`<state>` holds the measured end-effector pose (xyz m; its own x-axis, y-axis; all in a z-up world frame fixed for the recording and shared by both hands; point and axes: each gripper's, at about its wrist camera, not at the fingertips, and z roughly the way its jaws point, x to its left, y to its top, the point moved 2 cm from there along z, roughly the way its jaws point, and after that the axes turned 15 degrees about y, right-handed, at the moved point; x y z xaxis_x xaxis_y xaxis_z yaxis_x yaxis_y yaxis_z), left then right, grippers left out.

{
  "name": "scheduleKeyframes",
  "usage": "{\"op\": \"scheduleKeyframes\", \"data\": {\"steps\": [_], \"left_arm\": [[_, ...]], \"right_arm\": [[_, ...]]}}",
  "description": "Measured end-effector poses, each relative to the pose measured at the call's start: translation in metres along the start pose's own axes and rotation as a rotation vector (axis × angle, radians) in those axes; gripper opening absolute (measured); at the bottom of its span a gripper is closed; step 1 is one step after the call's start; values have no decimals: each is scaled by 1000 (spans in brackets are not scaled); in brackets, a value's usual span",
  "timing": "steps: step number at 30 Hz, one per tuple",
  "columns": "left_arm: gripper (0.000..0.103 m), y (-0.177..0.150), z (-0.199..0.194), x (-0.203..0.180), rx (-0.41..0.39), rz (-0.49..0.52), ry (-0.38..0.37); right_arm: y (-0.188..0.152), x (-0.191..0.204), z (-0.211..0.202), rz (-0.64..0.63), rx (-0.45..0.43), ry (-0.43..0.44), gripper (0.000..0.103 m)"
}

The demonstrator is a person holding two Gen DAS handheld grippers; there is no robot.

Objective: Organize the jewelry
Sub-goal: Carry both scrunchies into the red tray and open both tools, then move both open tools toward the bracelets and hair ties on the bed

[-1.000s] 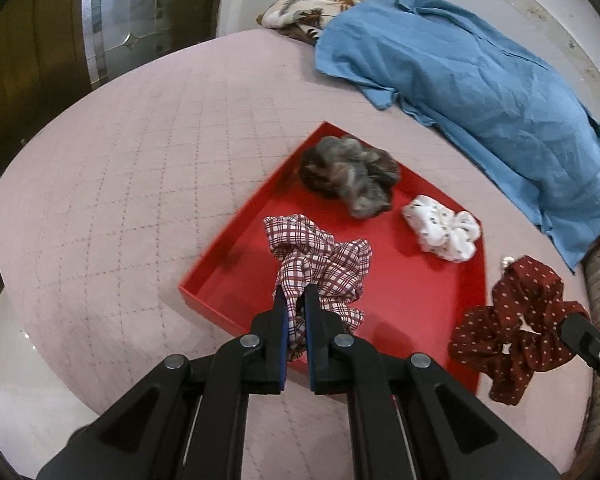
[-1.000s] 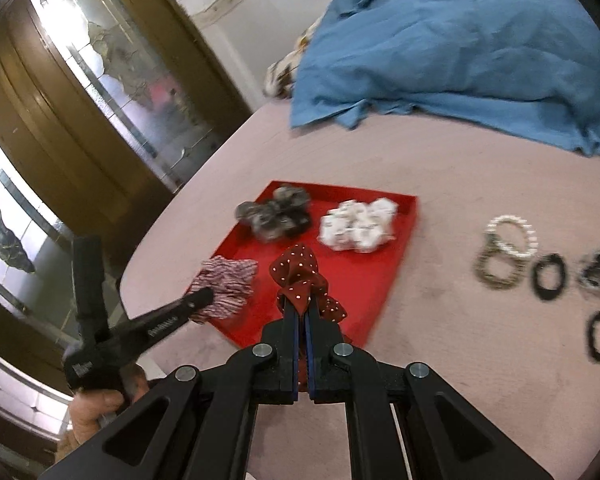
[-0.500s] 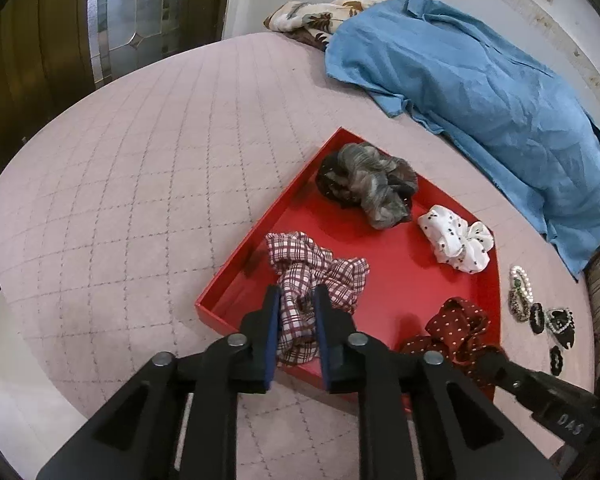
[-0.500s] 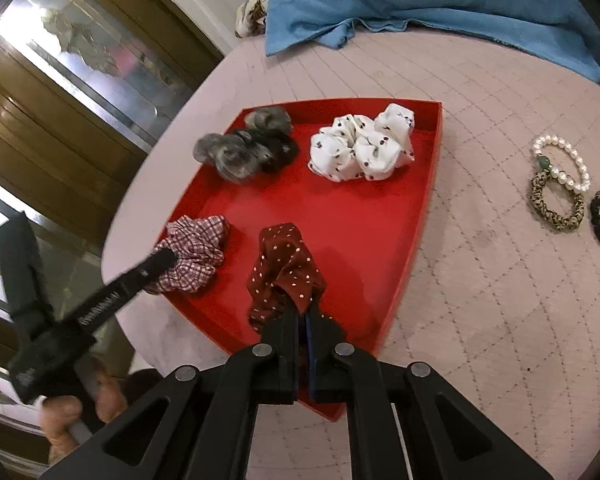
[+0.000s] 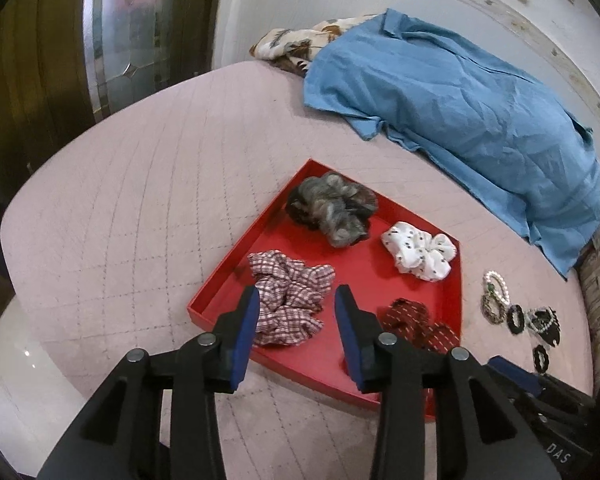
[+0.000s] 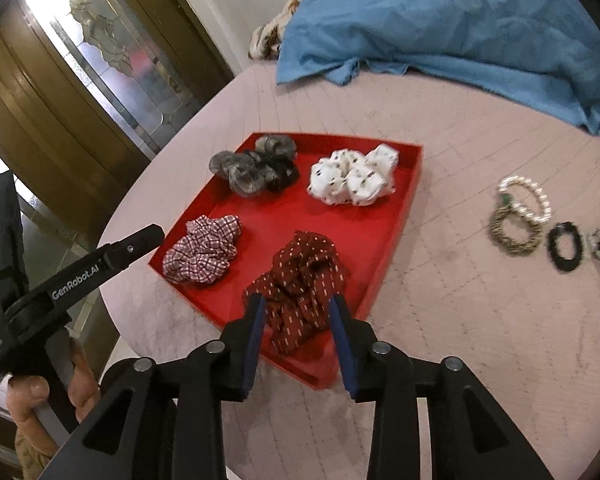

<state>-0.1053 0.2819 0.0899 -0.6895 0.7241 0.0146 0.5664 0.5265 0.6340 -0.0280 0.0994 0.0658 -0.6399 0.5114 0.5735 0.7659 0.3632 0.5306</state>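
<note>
— Scrunchies first: the plaid scrunchie (image 5: 290,300) lies in the red tray's (image 5: 228,284) near corner, between the left tongs (image 5: 296,312), whose jaws are opening and no longer press it.

— And the right tongs (image 6: 298,322)?

— Opening too, straddling the maroon dotted scrunchie (image 6: 300,280), which rests on the tray floor. I'd finish spreading both pairs, then lift straight up so no fabric snags.

— Farther back?

— Grey scrunchie (image 5: 332,208) and white scrunchie (image 5: 420,250) sit in the far half; bracelets (image 6: 520,216) wait on the pink bedspread (image 5: 140,184) beside the tray.
</note>
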Motion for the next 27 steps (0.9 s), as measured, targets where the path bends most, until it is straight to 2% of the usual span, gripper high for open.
{"op": "scheduleKeyframes", "data": {"steps": [3, 8, 11, 21, 27], "left_arm": [[39, 3, -12, -9, -27, 31, 18], [48, -8, -33, -31, -65, 99, 7], [48, -18, -39, -50, -50, 149, -21], [49, -43, -57, -127, -38, 314, -91], [49, -60, -53, -166, 13, 379, -136]], "right_arm": [[-6, -4, -23, -6, -32, -11, 39], [-24, -31, -68, 34, -108, -59, 47], [-42, -58, -91, 107, -133, -72, 47], [-93, -152, -173, 311, -269, -197, 48], [-105, -178, -197, 345, -309, -217, 48]]}}
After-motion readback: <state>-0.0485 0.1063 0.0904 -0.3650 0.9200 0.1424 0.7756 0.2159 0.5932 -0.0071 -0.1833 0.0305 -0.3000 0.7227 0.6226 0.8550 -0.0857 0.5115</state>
